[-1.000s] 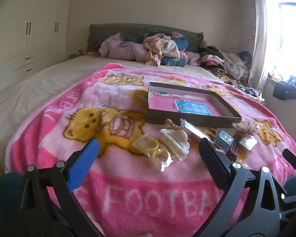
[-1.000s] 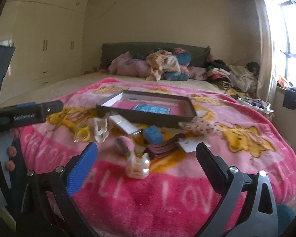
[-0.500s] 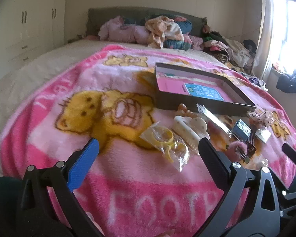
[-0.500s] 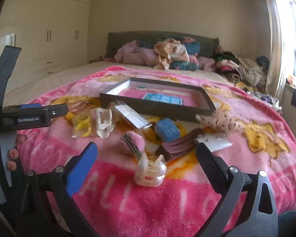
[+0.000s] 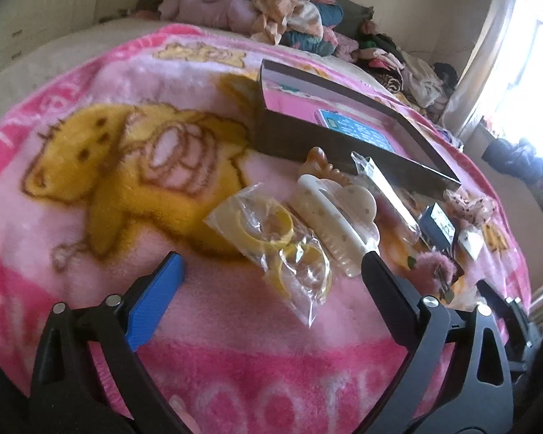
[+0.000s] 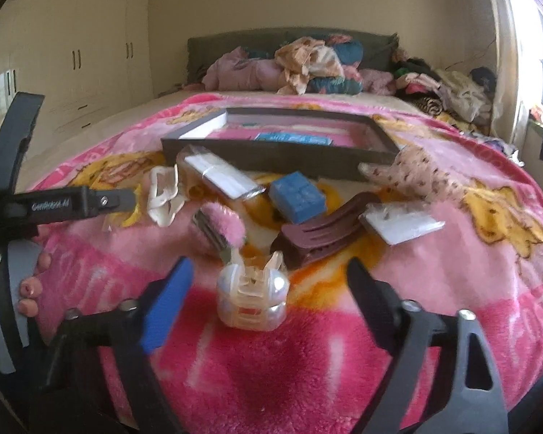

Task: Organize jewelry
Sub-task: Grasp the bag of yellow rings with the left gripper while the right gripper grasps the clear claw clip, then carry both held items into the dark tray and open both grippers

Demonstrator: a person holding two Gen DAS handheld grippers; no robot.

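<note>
Moved since earlier: both of our grippers have dropped closer to the pink blanket (image 5: pixel 90 231); the accessories loom larger.
Left gripper (image 5: pixel 271 271): jaws spread wide, nothing held, lined up on the bagged yellow rings (image 5: pixel 282 242).
Right gripper (image 6: pixel 268 289): jaws spread wide, nothing held, straddling the pearly claw clip (image 6: pixel 251 298).
Box (image 6: pixel 271 153): dark tray beyond the pile, well apart from both targets.
Handling: we judge the clip light, stiff and slick, best pinched across its rounded sides; the bag is crinkly and slippery, so we would grip through a ring.
</note>
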